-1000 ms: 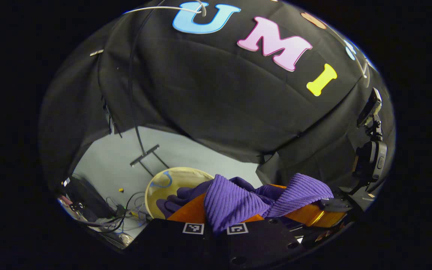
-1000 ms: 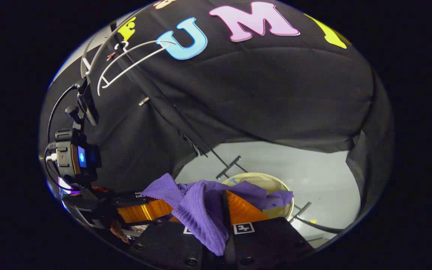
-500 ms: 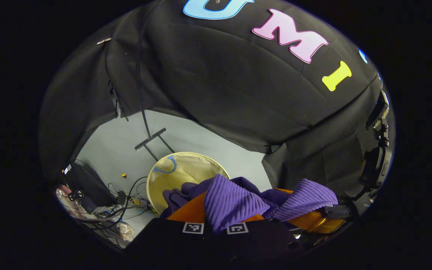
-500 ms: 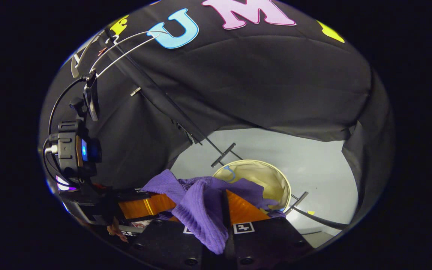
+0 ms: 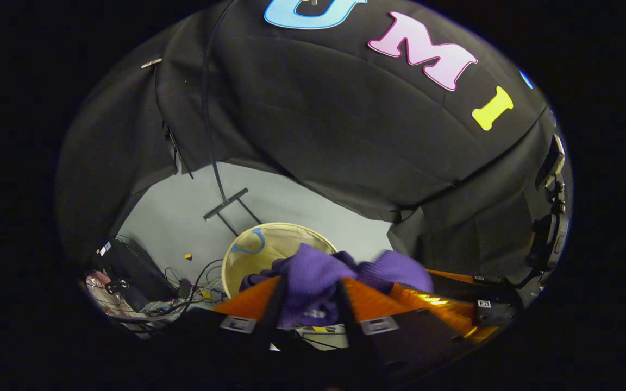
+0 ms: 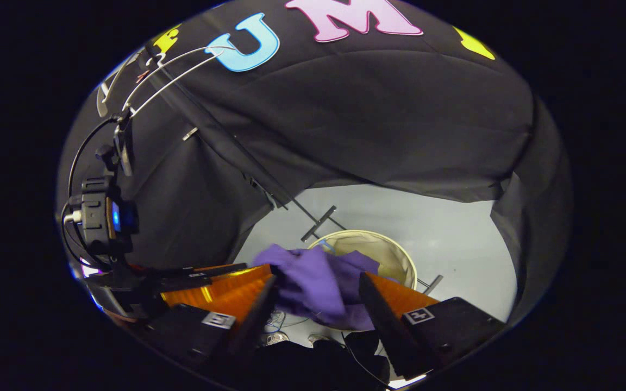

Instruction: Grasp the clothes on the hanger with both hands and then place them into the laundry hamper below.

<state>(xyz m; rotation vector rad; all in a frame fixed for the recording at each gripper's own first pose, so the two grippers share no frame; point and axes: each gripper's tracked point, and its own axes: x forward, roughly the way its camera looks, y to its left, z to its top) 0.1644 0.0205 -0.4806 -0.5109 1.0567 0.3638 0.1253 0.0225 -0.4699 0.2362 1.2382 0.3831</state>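
The purple knit garment (image 5: 389, 270) hangs loose and blurred over the mouth of the cream round laundry hamper (image 5: 248, 247). My left gripper (image 5: 310, 280) is open, its orange fingers spread on either side of the cloth without pressing it. In the right gripper view, the same garment (image 6: 296, 266) sags between the spread fingers of my right gripper (image 6: 318, 277), which is open above the hamper (image 6: 389, 255). The bare white wire hanger (image 6: 171, 70) stays on the rail at the upper left.
The black rack pole (image 5: 212, 152) and its crossbar foot (image 5: 226, 196) stand just behind the hamper on the grey floor. Cables and equipment (image 5: 144, 288) clutter the floor to the hamper's left. The left gripper's camera mount (image 6: 98, 217) is close beside my right gripper.
Both grippers have opened and let go of the purple garment, which has slipped off the fingers and dropped lower toward the hamper. Both views have tipped slightly further down.
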